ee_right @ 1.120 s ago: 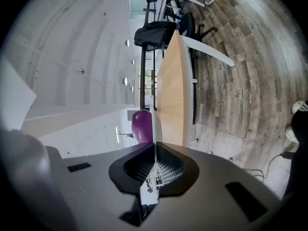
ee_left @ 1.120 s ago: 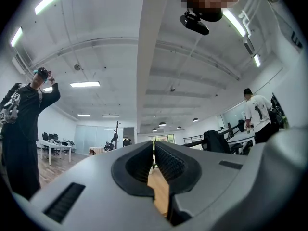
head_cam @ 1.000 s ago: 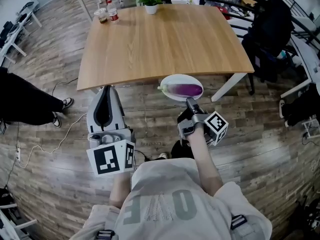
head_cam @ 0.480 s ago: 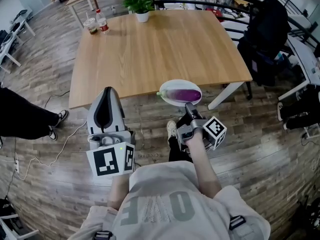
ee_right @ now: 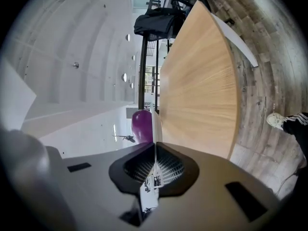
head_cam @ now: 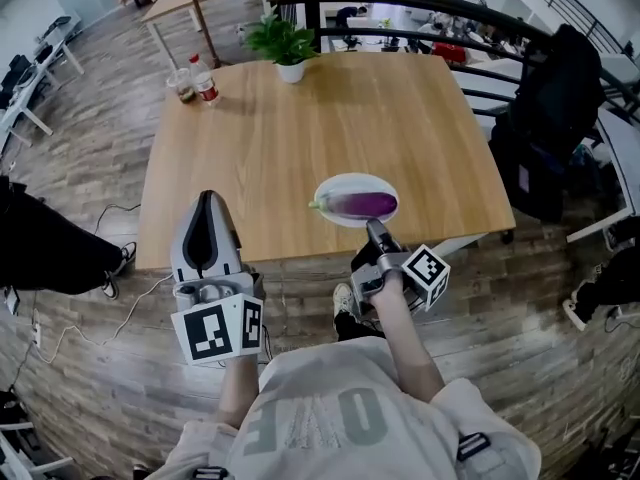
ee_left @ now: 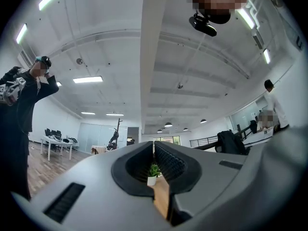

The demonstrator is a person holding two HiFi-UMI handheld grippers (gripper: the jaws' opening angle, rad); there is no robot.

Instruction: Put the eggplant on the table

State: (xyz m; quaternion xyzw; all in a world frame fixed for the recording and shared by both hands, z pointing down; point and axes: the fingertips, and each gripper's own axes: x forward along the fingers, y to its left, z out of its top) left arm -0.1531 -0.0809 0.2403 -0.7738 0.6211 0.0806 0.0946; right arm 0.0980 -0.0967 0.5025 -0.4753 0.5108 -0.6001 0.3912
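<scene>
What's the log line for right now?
right gripper: shut on plate rim | eggplant: on plate, over table | left gripper: shut, empty

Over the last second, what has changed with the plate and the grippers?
The plate with the eggplant, clamped at its rim by the right gripper, moved from over the floor to over the table near its front edge. The left gripper came forward to that edge too. Unchanged: the right grip on the plate, the left gripper shut and empty.
</scene>
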